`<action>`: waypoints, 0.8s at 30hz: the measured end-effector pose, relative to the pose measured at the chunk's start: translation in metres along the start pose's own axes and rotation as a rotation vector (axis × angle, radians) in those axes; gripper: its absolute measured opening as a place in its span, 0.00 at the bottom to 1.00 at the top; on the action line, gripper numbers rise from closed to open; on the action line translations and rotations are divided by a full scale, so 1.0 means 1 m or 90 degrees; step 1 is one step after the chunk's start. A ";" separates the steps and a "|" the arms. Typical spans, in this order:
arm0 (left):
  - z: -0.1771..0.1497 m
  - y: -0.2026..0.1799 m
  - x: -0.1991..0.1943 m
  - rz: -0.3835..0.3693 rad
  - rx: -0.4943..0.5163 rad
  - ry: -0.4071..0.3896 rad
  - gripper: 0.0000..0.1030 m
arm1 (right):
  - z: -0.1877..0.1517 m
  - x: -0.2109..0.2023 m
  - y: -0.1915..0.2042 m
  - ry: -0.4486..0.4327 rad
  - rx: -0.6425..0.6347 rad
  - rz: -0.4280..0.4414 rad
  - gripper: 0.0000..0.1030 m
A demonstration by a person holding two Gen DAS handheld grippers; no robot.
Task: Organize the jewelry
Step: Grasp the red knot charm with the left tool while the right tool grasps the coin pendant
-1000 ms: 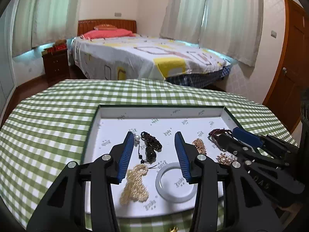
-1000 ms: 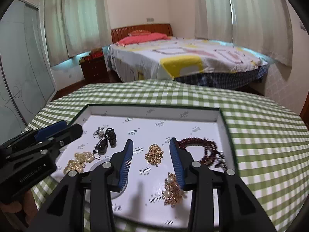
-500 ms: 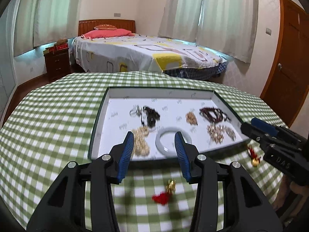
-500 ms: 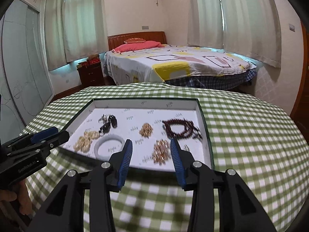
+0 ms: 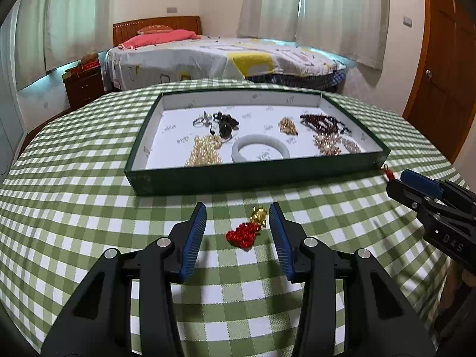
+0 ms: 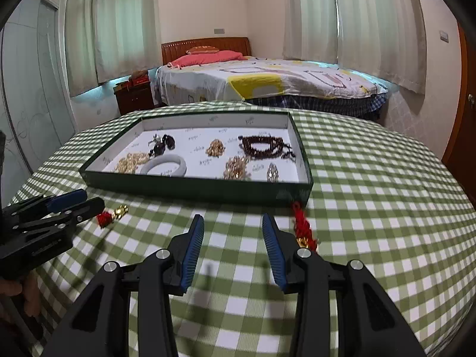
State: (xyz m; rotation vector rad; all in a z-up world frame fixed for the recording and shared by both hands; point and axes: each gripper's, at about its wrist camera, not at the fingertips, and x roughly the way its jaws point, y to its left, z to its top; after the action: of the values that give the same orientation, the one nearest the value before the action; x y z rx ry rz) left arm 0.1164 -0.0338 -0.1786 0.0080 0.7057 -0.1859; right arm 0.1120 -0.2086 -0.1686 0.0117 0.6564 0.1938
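Observation:
A dark green tray point(image 5: 255, 175) with a white floor lies on the checked tablecloth; it also shows in the right wrist view point(image 6: 196, 187). It holds a white bangle point(image 5: 260, 148), pearl strands point(image 5: 205, 151), dark red beads point(image 5: 324, 123) and several gold pieces. A red and gold charm point(image 5: 248, 229) lies on the cloth between the fingers of my open, empty left gripper point(image 5: 238, 220). A second red charm point(image 6: 302, 226) lies just right of my open, empty right gripper point(image 6: 233, 235), touching the tray's near corner.
The round table has a green checked cloth point(image 5: 74, 196) and drops off at its edges. A bed point(image 5: 226, 56), a nightstand point(image 5: 84, 86) and a wooden door point(image 5: 446, 68) stand beyond it.
Both grippers have pulled back from over the tray toward the near side of the table. The two red charms on the cloth have come into view in front of them.

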 end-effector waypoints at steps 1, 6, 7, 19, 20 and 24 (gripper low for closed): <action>-0.001 -0.001 0.001 -0.002 0.001 0.003 0.42 | -0.002 -0.001 0.000 0.000 0.000 0.001 0.40; -0.003 -0.004 0.007 -0.005 0.006 0.018 0.41 | -0.003 -0.004 0.000 -0.006 0.002 0.005 0.40; -0.003 -0.004 0.009 -0.004 0.007 0.021 0.41 | -0.003 -0.004 -0.001 -0.007 0.003 0.005 0.40; -0.005 -0.008 0.019 -0.019 0.018 0.055 0.22 | -0.007 -0.006 -0.003 -0.005 0.011 0.007 0.40; -0.005 -0.008 0.019 -0.021 0.018 0.056 0.22 | -0.007 -0.006 -0.003 -0.004 0.012 0.008 0.40; -0.005 -0.009 0.018 -0.030 0.020 0.053 0.14 | -0.006 -0.006 -0.004 -0.003 0.014 0.006 0.40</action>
State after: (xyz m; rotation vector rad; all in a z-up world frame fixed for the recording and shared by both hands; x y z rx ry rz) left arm 0.1249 -0.0449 -0.1935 0.0296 0.7865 -0.2424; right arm 0.1047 -0.2139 -0.1697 0.0363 0.6543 0.1960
